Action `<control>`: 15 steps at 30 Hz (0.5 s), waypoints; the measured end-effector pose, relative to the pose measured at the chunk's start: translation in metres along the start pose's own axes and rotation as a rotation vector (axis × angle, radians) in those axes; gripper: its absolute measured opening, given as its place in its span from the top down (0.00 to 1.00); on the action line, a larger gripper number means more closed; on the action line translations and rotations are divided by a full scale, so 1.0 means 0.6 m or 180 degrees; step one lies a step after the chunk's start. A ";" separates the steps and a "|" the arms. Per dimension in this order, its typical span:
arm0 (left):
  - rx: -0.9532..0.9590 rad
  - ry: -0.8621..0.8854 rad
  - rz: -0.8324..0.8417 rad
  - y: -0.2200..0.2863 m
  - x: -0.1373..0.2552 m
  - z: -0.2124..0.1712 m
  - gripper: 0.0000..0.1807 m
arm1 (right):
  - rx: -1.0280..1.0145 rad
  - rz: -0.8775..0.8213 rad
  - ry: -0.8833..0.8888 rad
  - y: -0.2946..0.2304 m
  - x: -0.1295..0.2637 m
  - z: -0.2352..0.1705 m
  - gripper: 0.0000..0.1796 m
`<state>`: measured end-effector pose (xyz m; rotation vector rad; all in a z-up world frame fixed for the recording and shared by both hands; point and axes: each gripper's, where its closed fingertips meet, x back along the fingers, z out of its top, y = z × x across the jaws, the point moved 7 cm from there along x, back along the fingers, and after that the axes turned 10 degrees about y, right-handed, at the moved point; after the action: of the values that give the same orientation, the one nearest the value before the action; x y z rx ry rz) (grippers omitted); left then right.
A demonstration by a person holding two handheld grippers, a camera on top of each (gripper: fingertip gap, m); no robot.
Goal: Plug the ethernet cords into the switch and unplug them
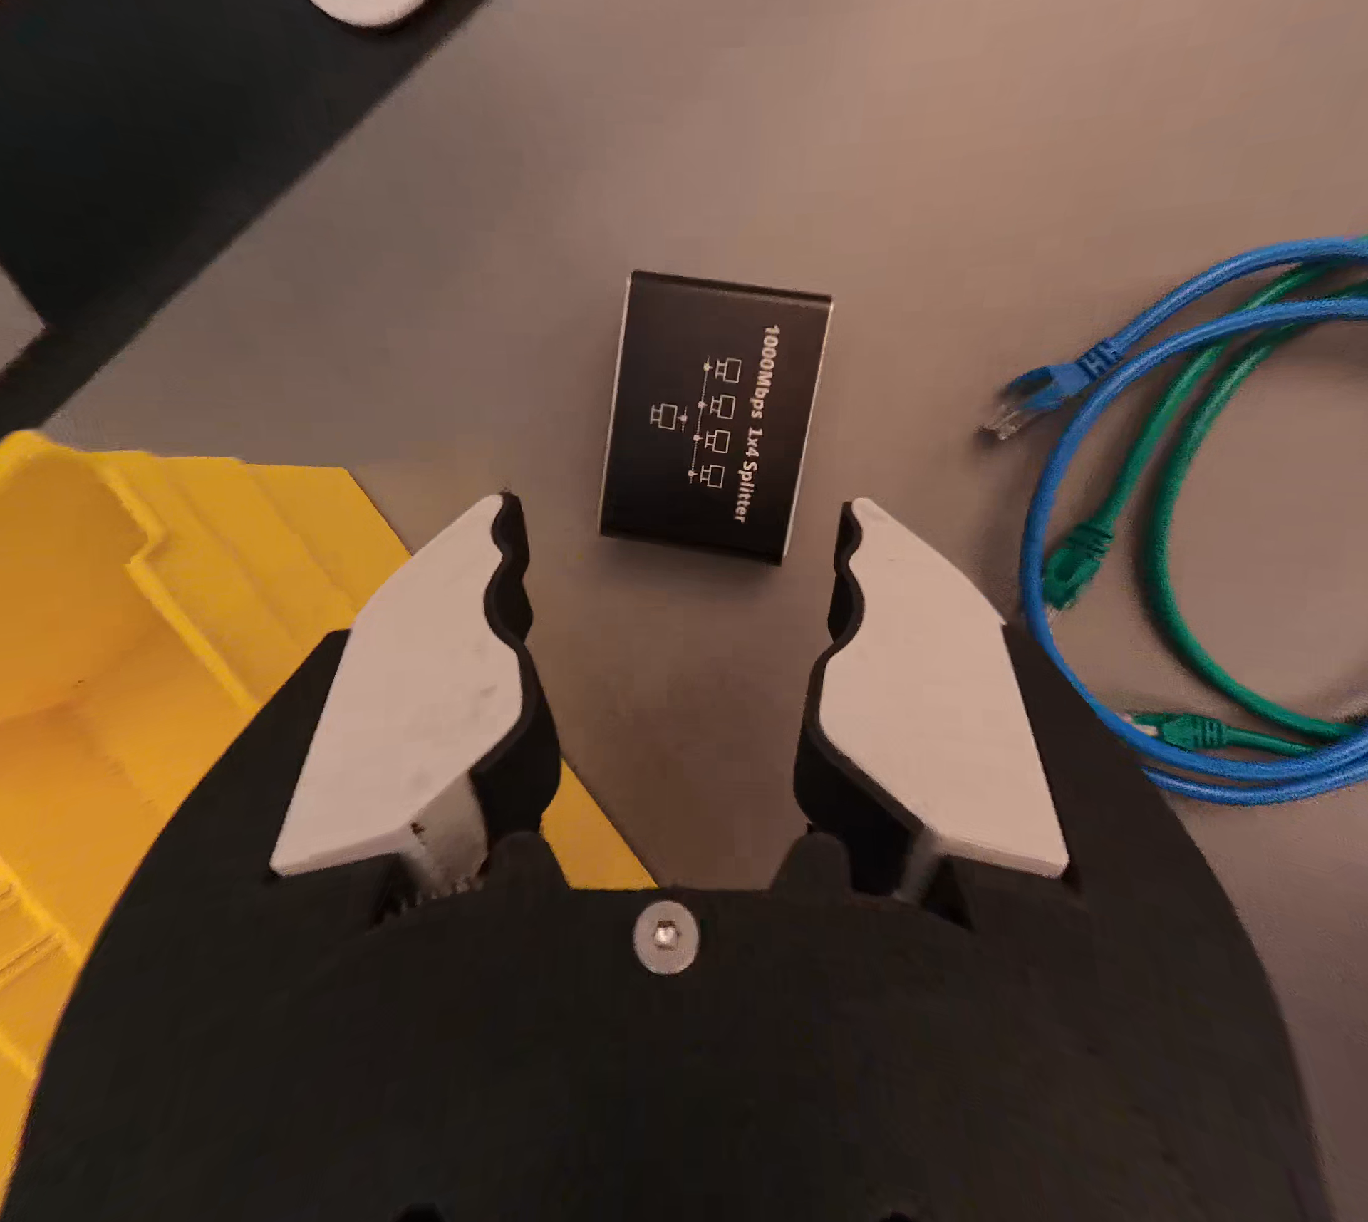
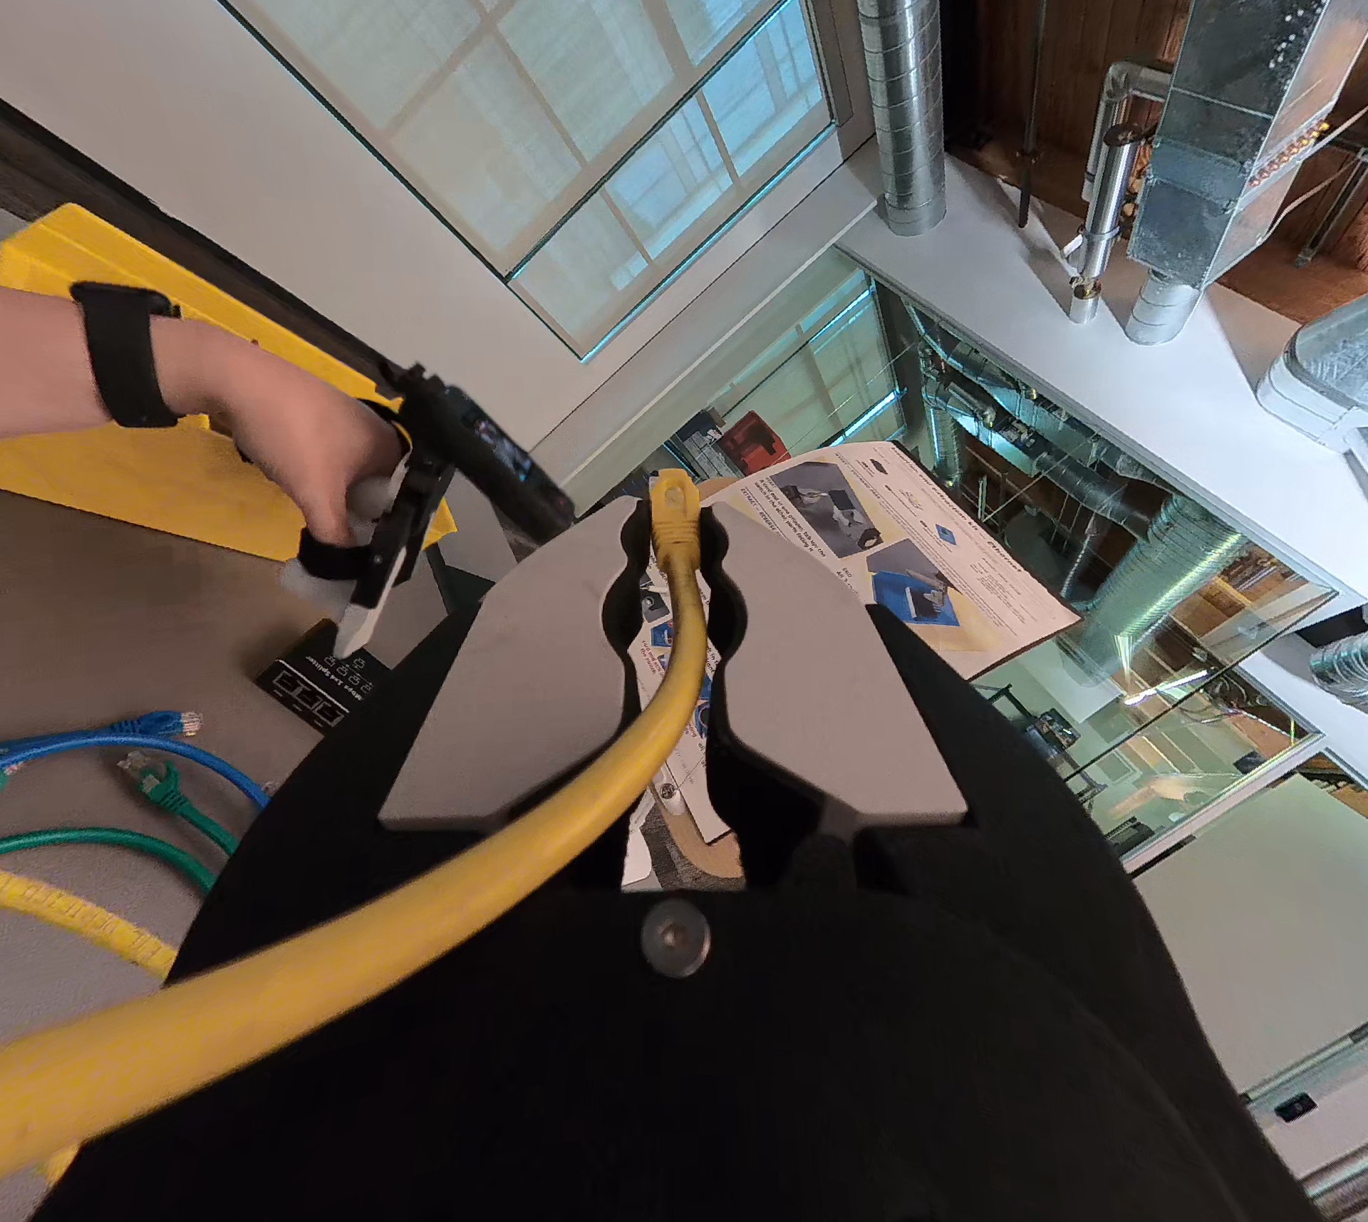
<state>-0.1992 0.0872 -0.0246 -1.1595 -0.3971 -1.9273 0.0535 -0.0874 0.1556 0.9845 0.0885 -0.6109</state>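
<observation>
The switch, a small black box, lies flat on the grey worktop, just ahead of the left gripper, whose fingers stand wide apart with nothing between them. In the right wrist view one of those fingers seems to rest on or just above the box's top; contact cannot be told. The right gripper is closed on a yellow cord just behind its plug, held up and pointing away from the switch.

The main risk, as I judge it: the box looks light and unsecured, so a plug pushed in could slide it unless the left fingers pin it. The yellow plug must also swing round and line up with a port; a tilted entry could jam or bend the latch. The long yellow tail could drag across the blue cord and green cord coiled just beside the switch.

Room is open beyond the switch; a yellow bin crowds the left gripper's outer side, and the worktop's edge runs past it.
</observation>
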 end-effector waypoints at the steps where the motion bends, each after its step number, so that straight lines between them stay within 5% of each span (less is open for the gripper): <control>1: -0.0004 -0.0068 -0.0058 0.001 -0.012 -0.004 0.55 | -0.0001 0.0003 -0.0002 0.000 0.000 0.000 0.93; 15: 0.0124 -0.0695 -0.0092 -0.007 -0.098 -0.038 0.46 | 0.0010 0.0111 -0.0071 -0.008 -0.006 -0.007 0.94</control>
<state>-0.2023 0.1043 -0.0856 -1.3497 -0.5682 -1.8145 0.0488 -0.0843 0.1508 0.9803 0.0506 -0.5902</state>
